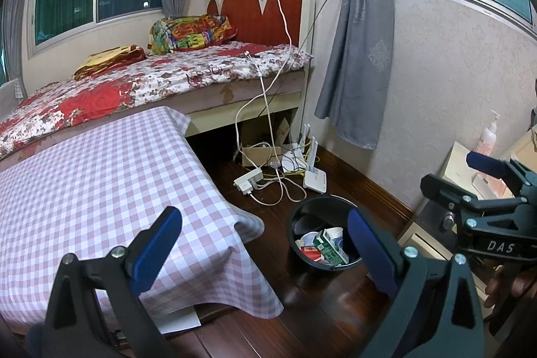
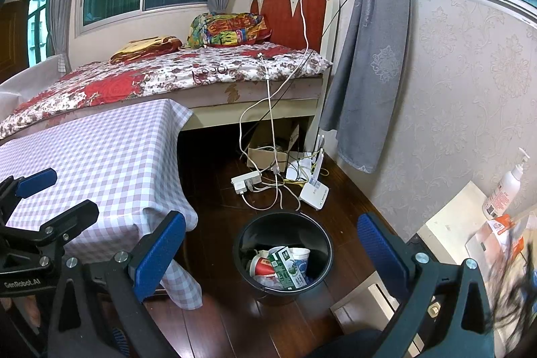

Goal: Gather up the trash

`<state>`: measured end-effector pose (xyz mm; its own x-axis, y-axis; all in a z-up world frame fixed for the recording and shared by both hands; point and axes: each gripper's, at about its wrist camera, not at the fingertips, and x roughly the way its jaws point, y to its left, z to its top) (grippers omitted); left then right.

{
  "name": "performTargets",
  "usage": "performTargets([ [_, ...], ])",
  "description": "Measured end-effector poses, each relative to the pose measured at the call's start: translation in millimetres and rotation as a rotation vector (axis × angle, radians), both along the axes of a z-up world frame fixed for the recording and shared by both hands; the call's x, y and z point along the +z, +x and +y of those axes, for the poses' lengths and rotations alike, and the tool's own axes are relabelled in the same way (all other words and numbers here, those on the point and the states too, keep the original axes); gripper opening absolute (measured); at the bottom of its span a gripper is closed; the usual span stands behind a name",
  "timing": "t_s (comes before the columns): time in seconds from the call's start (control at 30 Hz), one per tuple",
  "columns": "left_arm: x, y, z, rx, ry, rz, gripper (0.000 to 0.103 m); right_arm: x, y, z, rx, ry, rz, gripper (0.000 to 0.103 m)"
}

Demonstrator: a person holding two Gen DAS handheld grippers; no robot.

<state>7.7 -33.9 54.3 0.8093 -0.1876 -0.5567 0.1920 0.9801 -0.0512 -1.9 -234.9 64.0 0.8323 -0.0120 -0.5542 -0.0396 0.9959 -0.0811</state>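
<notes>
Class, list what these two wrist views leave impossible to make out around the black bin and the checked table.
- Black bin floor, both views: covered by the green carton, cups and wrappers.
- Bin's right rim, left wrist view: behind the left gripper finger.
- Checked tablecloth near end: blocked by gripper frames, so leftover trash cannot be ruled out.
- Items by the pump bottle, right wrist view: blurred.

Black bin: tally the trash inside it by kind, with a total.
In the black bin:
Green and white cartons: 1
Paper cups: 2, one white and blue, one red and white
Total: 3 that can be told apart; other scraps are unclear.
</notes>
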Motion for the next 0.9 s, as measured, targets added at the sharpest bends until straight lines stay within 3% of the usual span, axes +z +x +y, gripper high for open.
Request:
performTargets([
  [0.9, 0.8, -4.6, -5.4, -0.018, 0.005, -0.003, 0.100, -0.5, -0.3, 1.3, -0.001, 0.000, 0.001, 0.103],
])
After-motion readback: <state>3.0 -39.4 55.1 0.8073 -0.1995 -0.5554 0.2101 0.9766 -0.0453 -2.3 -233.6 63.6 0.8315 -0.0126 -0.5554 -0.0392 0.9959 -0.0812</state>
